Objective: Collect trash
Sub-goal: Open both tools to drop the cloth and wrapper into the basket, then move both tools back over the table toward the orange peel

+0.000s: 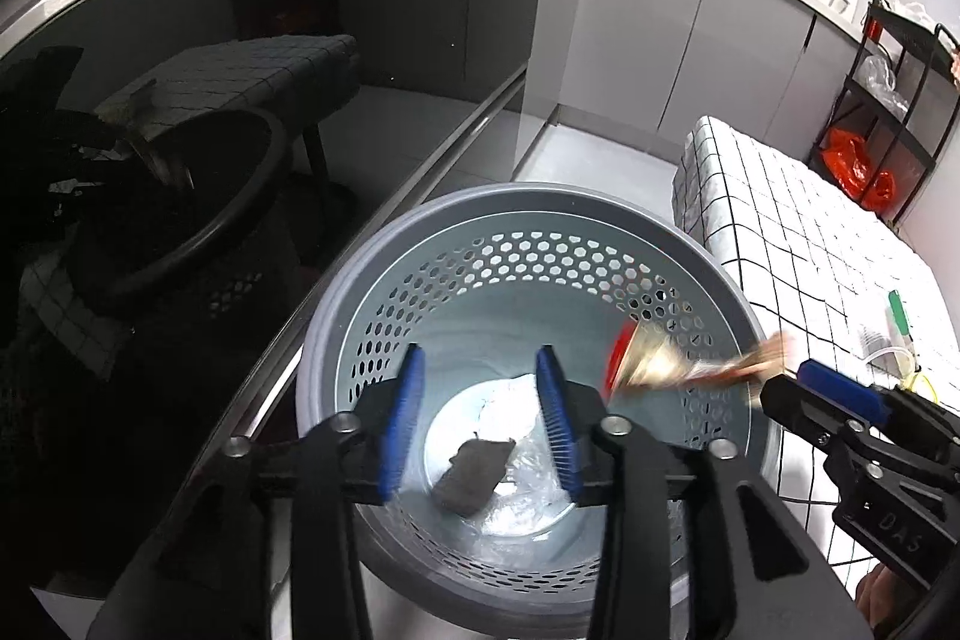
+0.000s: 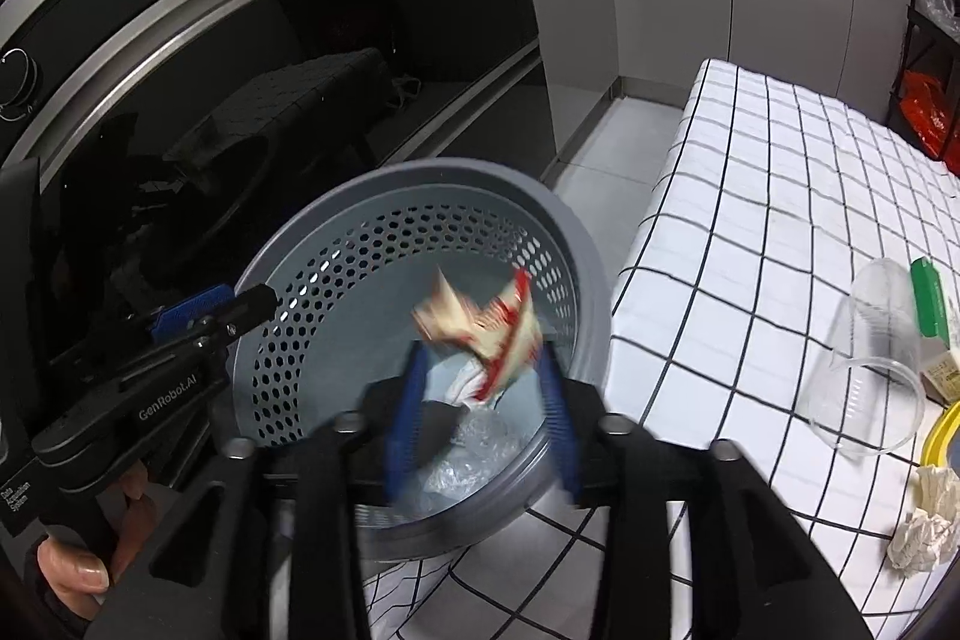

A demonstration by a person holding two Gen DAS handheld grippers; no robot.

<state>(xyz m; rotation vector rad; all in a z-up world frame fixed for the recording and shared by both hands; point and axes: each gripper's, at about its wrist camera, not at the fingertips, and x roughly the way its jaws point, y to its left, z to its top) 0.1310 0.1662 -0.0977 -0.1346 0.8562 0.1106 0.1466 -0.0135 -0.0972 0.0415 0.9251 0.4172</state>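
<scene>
A grey perforated trash basket stands on the floor between a dark glass cabinet and the checked table. It holds a dark scrap and clear plastic. My left gripper is open and empty above the basket. A red-and-cream crumpled wrapper is blurred, loose in the air over the basket, just beyond my right gripper, which is open. The wrapper also shows in the left wrist view in front of my right gripper.
The table with a white checked cloth stands to the right. On it lie a clear plastic cup, a green item, crumpled paper balls and a yellow lid. A black rack with orange bags stands behind.
</scene>
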